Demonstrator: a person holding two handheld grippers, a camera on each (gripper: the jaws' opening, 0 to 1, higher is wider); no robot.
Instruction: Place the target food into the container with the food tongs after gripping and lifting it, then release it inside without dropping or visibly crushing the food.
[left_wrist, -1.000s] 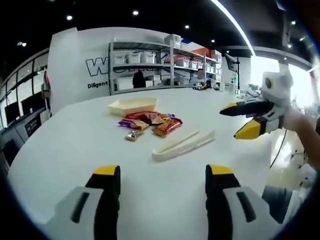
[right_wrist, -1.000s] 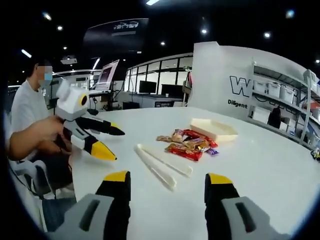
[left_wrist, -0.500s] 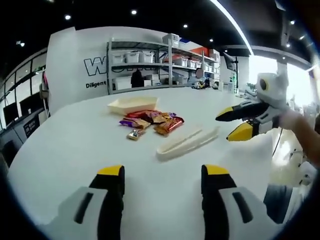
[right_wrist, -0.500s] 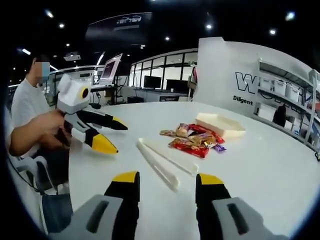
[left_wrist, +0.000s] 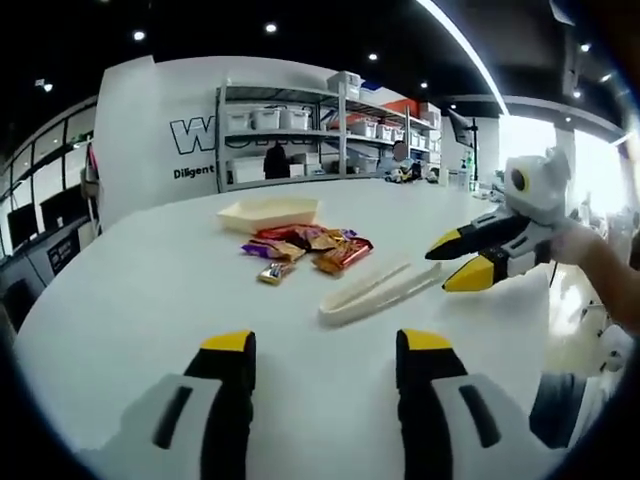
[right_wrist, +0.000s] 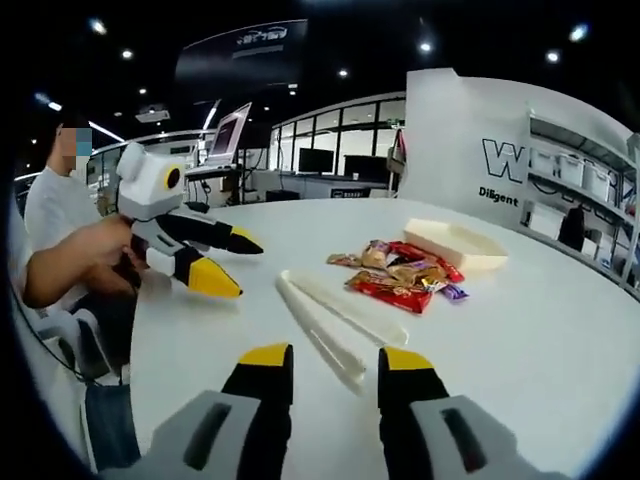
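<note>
A: We record one smooth white round worktop (left_wrist: 120, 290), matt and glossy in patches. On it we count one shallow cream tray (left_wrist: 268, 211), rectangular, beyond the snacks.

B: We note one pair of pale plastic tongs (right_wrist: 335, 325), long and slim, lying flat. The shiny foil snack packets (right_wrist: 402, 277) form one heap; individual count unclear, several at least.

A: Right gripper (right_wrist: 331, 362): jaws narrowly parted, holding nothing, the tongs' near end just ahead between them.

B: Left gripper (left_wrist: 326, 347): jaws apart, empty, tongs ahead and to the right, packets beyond.
</note>
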